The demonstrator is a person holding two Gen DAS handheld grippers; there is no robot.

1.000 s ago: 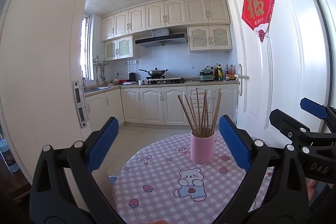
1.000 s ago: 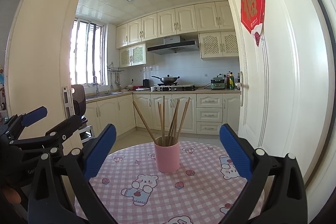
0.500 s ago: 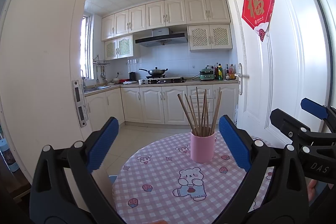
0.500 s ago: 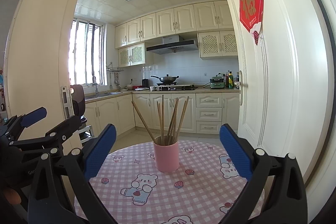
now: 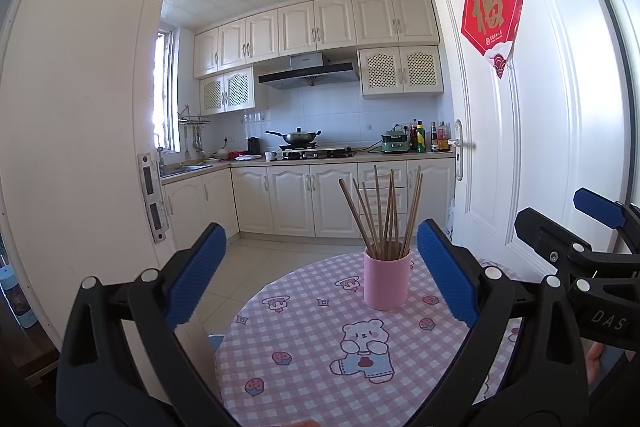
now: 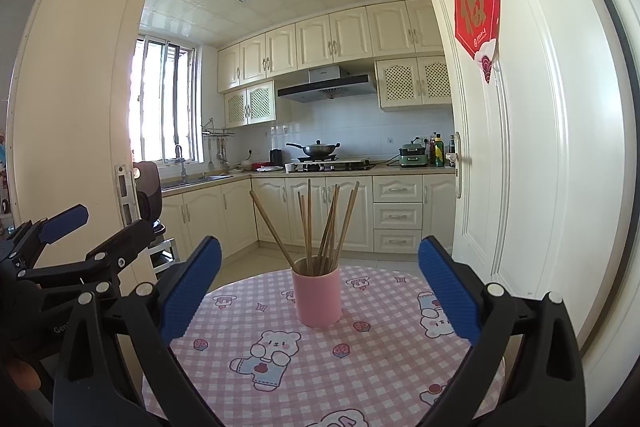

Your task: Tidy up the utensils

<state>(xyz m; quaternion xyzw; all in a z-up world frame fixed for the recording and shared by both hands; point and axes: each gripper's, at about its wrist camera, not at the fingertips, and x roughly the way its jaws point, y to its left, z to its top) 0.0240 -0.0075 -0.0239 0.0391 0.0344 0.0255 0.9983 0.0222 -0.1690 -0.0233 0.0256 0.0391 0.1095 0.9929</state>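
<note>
A pink cup (image 5: 386, 281) stands upright on the round table with the pink checked cloth (image 5: 312, 355). Several wooden chopsticks (image 5: 384, 215) stand in it, fanned out. The cup (image 6: 317, 297) and chopsticks (image 6: 320, 227) also show in the right wrist view. My left gripper (image 5: 320, 275) is open and empty, held above the near side of the table, short of the cup. My right gripper (image 6: 320, 283) is open and empty, also short of the cup. Each gripper shows at the edge of the other's view.
An open white door (image 5: 520, 147) with a red paper sign (image 5: 494, 15) stands right of the table. A white door frame (image 5: 80, 147) is at the left. Kitchen cabinets (image 5: 304, 203) and a stove with a wok (image 5: 298, 137) lie behind.
</note>
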